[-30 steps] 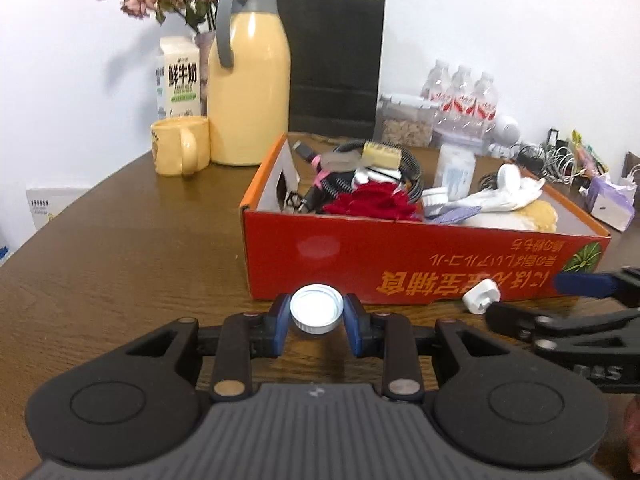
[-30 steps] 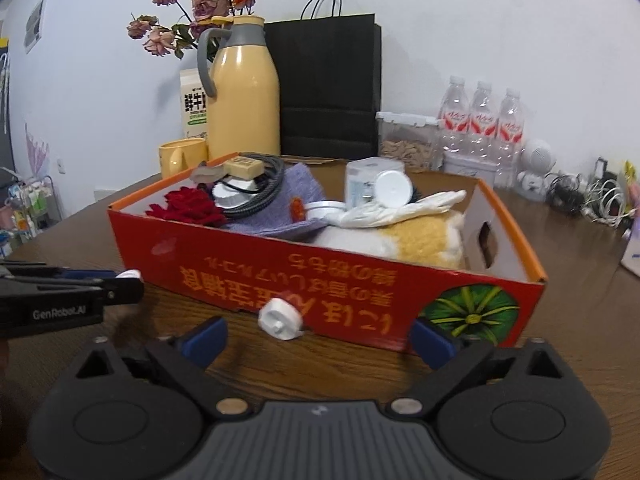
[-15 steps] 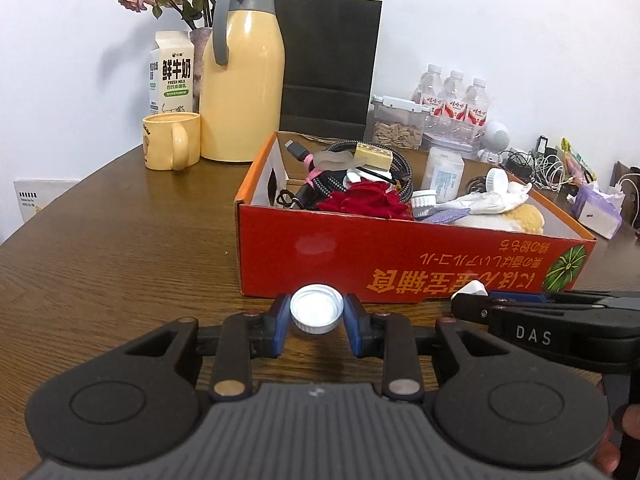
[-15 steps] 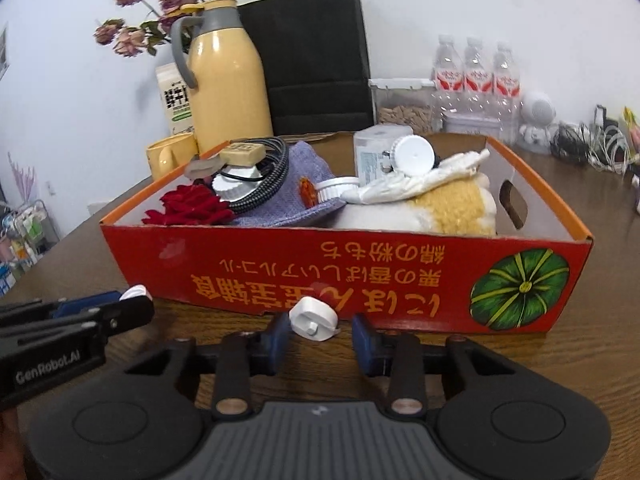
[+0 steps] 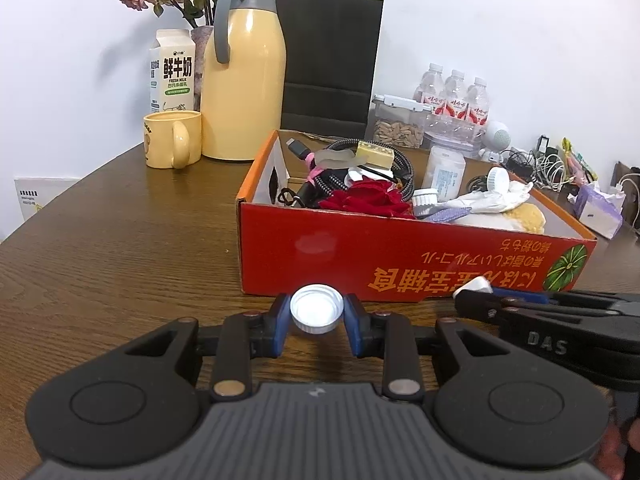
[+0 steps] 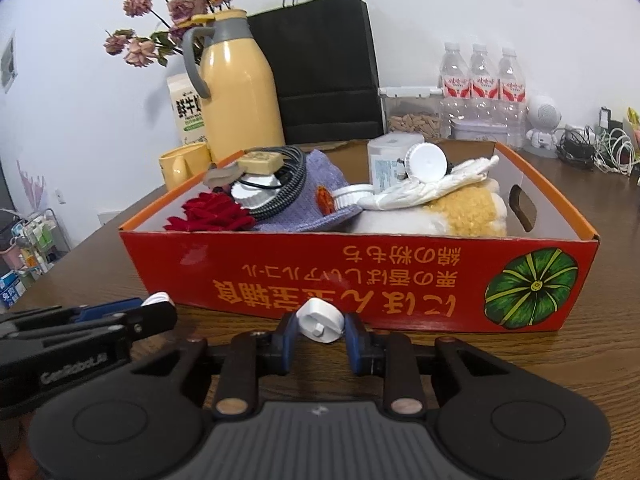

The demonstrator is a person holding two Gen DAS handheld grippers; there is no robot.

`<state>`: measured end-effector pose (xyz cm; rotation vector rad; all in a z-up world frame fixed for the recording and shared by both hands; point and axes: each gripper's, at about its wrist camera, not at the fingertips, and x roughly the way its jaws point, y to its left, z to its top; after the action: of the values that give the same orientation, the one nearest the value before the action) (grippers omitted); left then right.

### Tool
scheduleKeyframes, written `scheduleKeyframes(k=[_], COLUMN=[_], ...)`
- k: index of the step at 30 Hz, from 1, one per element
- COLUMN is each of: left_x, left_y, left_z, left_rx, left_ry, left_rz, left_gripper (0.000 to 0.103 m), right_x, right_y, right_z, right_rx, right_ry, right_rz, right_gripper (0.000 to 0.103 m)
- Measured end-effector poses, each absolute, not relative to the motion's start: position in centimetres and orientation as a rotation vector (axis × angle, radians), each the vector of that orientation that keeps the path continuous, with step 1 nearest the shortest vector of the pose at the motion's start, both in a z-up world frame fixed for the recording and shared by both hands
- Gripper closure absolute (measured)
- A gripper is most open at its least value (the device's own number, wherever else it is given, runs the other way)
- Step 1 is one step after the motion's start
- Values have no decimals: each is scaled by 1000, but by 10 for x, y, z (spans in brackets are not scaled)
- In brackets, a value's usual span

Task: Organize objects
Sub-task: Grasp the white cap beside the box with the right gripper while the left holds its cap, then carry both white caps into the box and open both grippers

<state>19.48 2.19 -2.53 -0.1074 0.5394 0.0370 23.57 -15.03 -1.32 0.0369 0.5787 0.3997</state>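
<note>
A red cardboard box full of odds and ends stands on the brown wooden table. Just in front of it, my left gripper is shut on a white bottle cap, open side towards the camera. To its right, in the right wrist view, my right gripper has its jaws closing on a small white stopper-like cap, and both blue pads touch it. Each gripper shows in the other's view: the right gripper at the right edge, the left gripper at the left edge.
Behind the box stand a yellow thermos jug, a yellow mug, a milk carton, a black paper bag, water bottles and a jar of seeds. Cables and a tissue pack lie far right.
The right gripper's jaws came in from wide apart onto the small white cap by the box front. The left gripper kept still with the bottle cap in it.
</note>
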Motion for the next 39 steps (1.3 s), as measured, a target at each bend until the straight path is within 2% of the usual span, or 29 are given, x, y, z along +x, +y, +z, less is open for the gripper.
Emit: scheduleKeyframes(k=[8, 15, 23, 30, 33, 34, 35, 36, 37, 39], left_x=[184, 190, 243, 293, 303, 305, 305, 304, 301, 291], left_y=[11, -1, -21, -27, -25, -23, -20, -17, -15, -12], left_z=[-11, 23, 53, 50, 41, 38, 37, 37, 37, 41], left_rx=[-55, -31, -40, -48, -35, -41, -49, -59, -70, -78], left_ry=[486, 396, 310, 287, 327, 334, 344, 342, 325, 268], left_rz=[45, 19, 13, 0, -32, -35, -29, -12, 7, 33], left_gripper=[74, 74, 74, 74, 73, 67, 45, 30, 4, 0], right_x=[218, 223, 267, 313, 323, 326, 327, 327, 326, 323], right_y=[-163, -180, -189, -178, -177, -178, -180, -180, -181, -182], right_z=[5, 31, 55, 49, 39, 37, 36, 36, 35, 34], right_rx=[59, 56, 29, 0, -17, -9, -1, 1, 0, 1], right_ry=[467, 374, 303, 275, 318, 333, 339, 339, 337, 334], right_rz=[432, 406, 364, 353, 350, 352, 354, 350, 347, 344], right_gripper=[79, 79, 79, 78, 78, 78, 77, 76, 72, 45])
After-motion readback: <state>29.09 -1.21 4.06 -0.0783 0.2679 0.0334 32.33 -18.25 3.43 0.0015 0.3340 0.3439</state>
